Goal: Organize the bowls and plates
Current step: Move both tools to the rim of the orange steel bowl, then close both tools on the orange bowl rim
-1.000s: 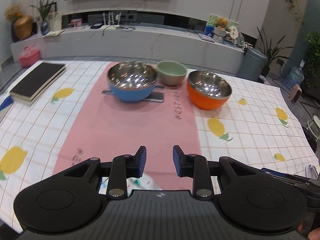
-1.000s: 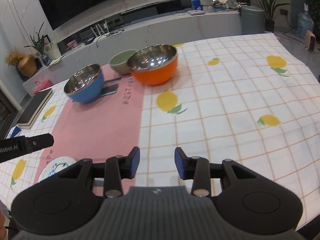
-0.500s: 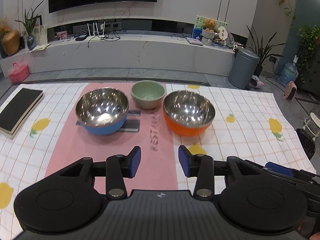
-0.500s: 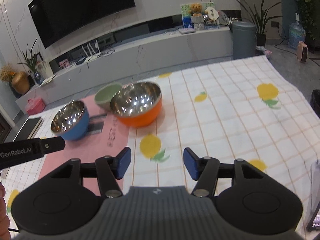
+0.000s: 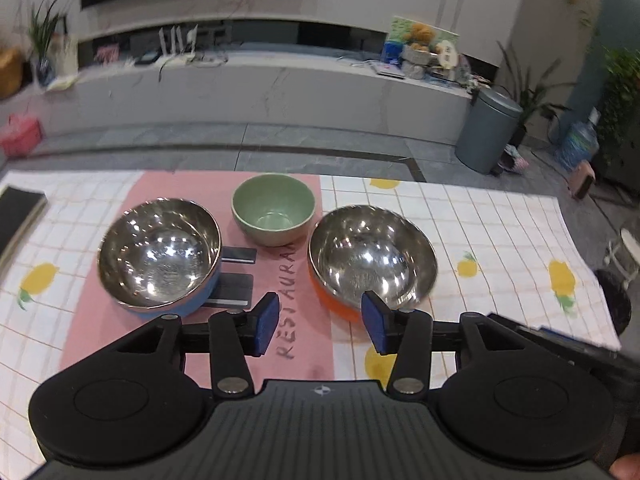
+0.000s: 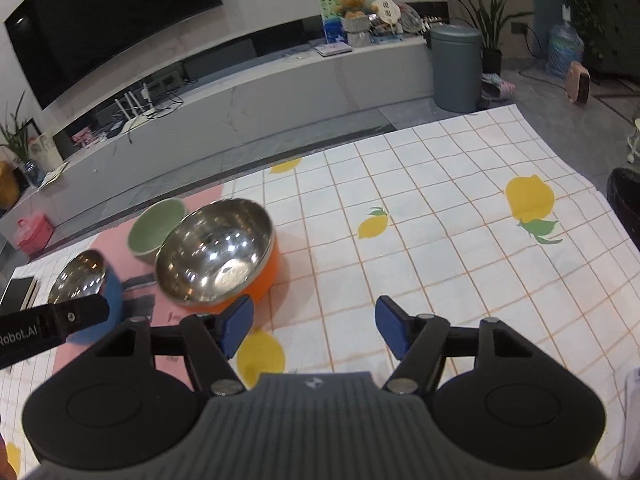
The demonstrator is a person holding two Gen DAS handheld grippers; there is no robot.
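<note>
Across the desk (image 5: pixel 500 232), covered by a lemon-print checked cloth with a pink runner (image 5: pixel 192 184) laid over it, three bowls are sitting in a loose triangle. From the left wrist view, the green bowl (image 5: pixel 273 209) is standing at 12 o'clock on the runner, the blue bowl (image 5: pixel 160 254) with its shiny steel inside is sitting at 10 o'clock, and the orange bowl (image 5: pixel 370 258), also steel-lined, is sitting at 1 o'clock, straddling the runner's edge. The bowls are standing near each other but apart. Two dark cards (image 5: pixel 236 280) are lying on the runner just beside the blue bowl, partly under its rim.

The left gripper (image 5: pixel 319 324) is hovering above the runner's lettering with its fingers (image 5: pixel 267 322) spread wide and holding nothing; the right-hand pad is overlapping the orange bowl's near rim in the view, and contact cannot be told.

The right wrist view is showing the same bowls from farther right: orange bowl (image 6: pixel 218 254) at 11 o'clock, green bowl (image 6: pixel 158 230) partly hidden behind it, blue bowl (image 6: pixel 86 280) at 9 o'clock, partly covered by the other tool's dark body. Only this view is showing the wide bare stretch of cloth toward 2 o'clock. The right gripper (image 6: pixel 316 328) is hanging over the cloth, fingers (image 6: pixel 390 330) spread wide apart and empty. Only the left view is showing a dark book (image 5: pixel 18 216) at the 9 o'clock edge.
</note>
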